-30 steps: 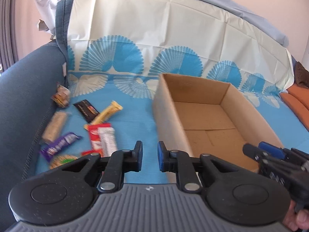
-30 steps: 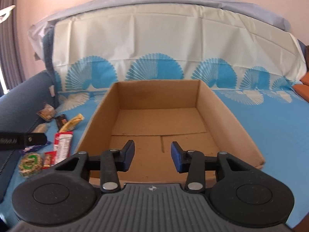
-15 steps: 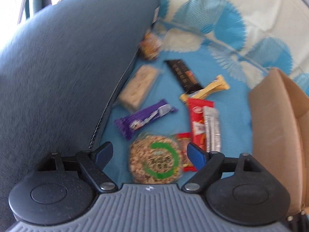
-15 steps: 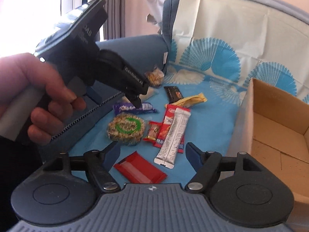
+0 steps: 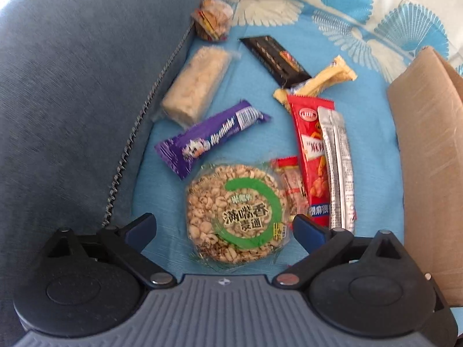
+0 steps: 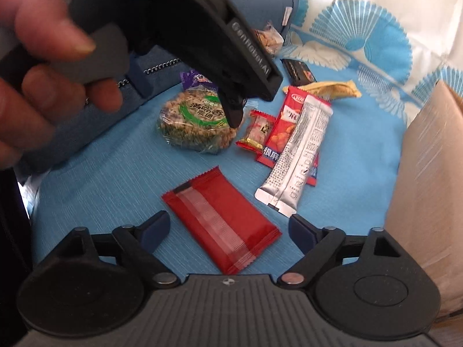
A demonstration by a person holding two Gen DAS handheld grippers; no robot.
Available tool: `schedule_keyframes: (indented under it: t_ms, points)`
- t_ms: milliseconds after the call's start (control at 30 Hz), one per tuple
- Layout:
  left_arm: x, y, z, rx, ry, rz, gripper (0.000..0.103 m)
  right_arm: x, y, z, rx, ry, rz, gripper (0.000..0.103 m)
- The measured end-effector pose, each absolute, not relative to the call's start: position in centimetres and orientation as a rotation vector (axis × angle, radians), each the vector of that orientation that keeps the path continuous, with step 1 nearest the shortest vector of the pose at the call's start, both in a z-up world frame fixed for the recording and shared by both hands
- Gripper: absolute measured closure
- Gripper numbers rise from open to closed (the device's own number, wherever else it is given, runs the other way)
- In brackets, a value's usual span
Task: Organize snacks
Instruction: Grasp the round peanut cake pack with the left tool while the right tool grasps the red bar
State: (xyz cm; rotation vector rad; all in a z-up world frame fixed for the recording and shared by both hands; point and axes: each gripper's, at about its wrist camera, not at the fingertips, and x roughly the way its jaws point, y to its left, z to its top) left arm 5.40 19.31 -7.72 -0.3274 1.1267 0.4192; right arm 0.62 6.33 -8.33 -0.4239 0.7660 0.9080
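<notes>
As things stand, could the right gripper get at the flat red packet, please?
Probably yes: the right gripper is open, the flat red packet lies alone between its fingers, and nothing covers it.

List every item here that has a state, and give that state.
left gripper: open, straddling the round puffed-grain cake.
right gripper: open, over the red packet.
cardboard box: open-topped, inside out of view.
silver sachet: sealed, lying on the long red pack.
</notes>
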Motion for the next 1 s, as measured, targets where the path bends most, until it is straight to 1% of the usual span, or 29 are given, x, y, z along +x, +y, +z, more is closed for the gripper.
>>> schedule_keyframes:
  t_ms: [67,167,233,300,333,367,400,433,467,500,633,733,833,1000]
  points:
    - [5.6,19.3,-8.1,-0.329,1.141,0.417,0.002,1.1,6.1,-8.4,-0.402,0.79,0.905,0.009]
    - [6.1,19.2,-8.7,-0.327,1.156,0.422,0.002,1.3,6.1,-8.4,-0.383,0.804,0.917,0.012]
    - [6.2,19.2,-9.0,-0.325,1.159,0.426,0.002,1.3,5.9,-8.4,-0.363,0.813,0.937,0.019]
    - [6.2,19.1,-9.1,-0.324,1.163,0.428,0.002,1.2,5.6,-8.3,-0.34,0.813,0.968,0.038]
    - [6.2,19.1,-9.1,-0.321,1.163,0.43,0.003,1.2,5.5,-8.2,-0.342,0.808,0.972,0.04]
    - [6.2,19.1,-9.1,-0.318,1.162,0.432,0.005,1.1,5.4,-8.3,-0.339,0.808,0.976,0.045]
    - [6.2,19.0,-9.1,-0.315,1.159,0.434,0.009,1.1,5.2,-8.2,-0.331,0.811,0.978,0.048]
    - [6.2,19.1,-9.0,-0.313,1.156,0.438,0.012,0.9,5.1,-8.0,-0.32,0.813,0.979,0.048]
    - [6.1,19.1,-9.0,-0.315,1.153,0.44,0.019,0.9,5.0,-7.9,-0.313,0.814,0.978,0.049]
    - [6.1,19.1,-8.9,-0.316,1.149,0.442,0.021,0.7,4.8,-7.7,-0.308,0.811,0.974,0.05]
    - [5.6,19.2,-8.2,-0.318,1.125,0.446,0.021,0.6,4.2,-7.0,-0.277,0.797,0.952,0.05]
    - [5.0,19.0,-7.5,-0.325,1.111,0.441,0.021,0.5,4.0,-6.9,-0.286,0.828,0.908,0.05]
    - [4.6,18.3,-7.2,-0.327,1.119,0.391,0.021,0.3,4.0,-7.2,-0.313,0.882,0.857,0.05]
    - [4.8,17.2,-7.6,-0.256,1.158,0.375,0.021,0.2,4.0,-7.4,-0.338,0.887,0.81,0.047]
